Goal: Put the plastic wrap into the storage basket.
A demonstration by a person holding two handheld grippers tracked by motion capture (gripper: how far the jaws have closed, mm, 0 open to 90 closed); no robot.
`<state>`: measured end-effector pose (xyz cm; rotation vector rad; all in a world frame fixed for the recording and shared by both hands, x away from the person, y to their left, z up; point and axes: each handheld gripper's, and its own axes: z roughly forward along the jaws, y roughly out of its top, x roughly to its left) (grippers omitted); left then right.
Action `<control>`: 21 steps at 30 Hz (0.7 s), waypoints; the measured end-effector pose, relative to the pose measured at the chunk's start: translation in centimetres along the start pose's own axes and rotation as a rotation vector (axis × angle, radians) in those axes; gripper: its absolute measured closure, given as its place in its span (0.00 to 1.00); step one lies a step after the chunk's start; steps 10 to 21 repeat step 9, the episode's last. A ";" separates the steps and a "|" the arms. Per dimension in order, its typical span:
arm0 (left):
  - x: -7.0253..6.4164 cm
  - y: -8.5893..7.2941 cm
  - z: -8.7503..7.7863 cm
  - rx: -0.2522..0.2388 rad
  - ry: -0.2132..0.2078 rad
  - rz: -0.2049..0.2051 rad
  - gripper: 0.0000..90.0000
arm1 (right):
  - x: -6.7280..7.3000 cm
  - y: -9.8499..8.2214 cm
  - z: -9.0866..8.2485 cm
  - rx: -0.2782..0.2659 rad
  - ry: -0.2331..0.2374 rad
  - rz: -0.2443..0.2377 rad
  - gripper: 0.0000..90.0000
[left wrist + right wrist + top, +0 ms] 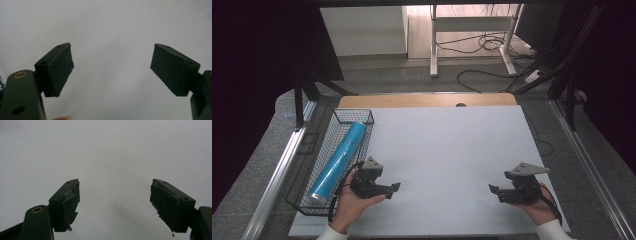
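A blue cylinder (338,160) lies lengthwise in a black wire basket (307,202) at the table's left edge. My left gripper (394,188) rests low over the white sheet (447,150) just right of the basket, held in a hand, pointing right. In the left gripper view its jaws (112,66) stand apart with only white sheet between them. My right gripper (493,190) sits near the front right of the sheet, pointing left. The right gripper view has its jaws (115,200) wide apart, empty, with frayed tape on the pads (71,200).
The white sheet covers a wooden tabletop (427,100). Beyond the table stand a white desk frame (434,40) and loose cables (492,45) on the floor. Metal rails (277,175) run along both table sides.
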<state>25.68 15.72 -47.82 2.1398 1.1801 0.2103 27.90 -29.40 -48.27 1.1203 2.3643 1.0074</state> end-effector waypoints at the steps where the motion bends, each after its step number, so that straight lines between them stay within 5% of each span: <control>1: 0.0 0.0 0.0 0.000 0.000 0.000 0.20 | 0.0 0.0 0.0 0.000 0.000 0.000 0.26; 21: 0.0 0.0 -0.2 -0.030 -0.002 -0.005 0.21 | 0.0 -0.1 -0.4 -0.017 0.007 -0.009 0.25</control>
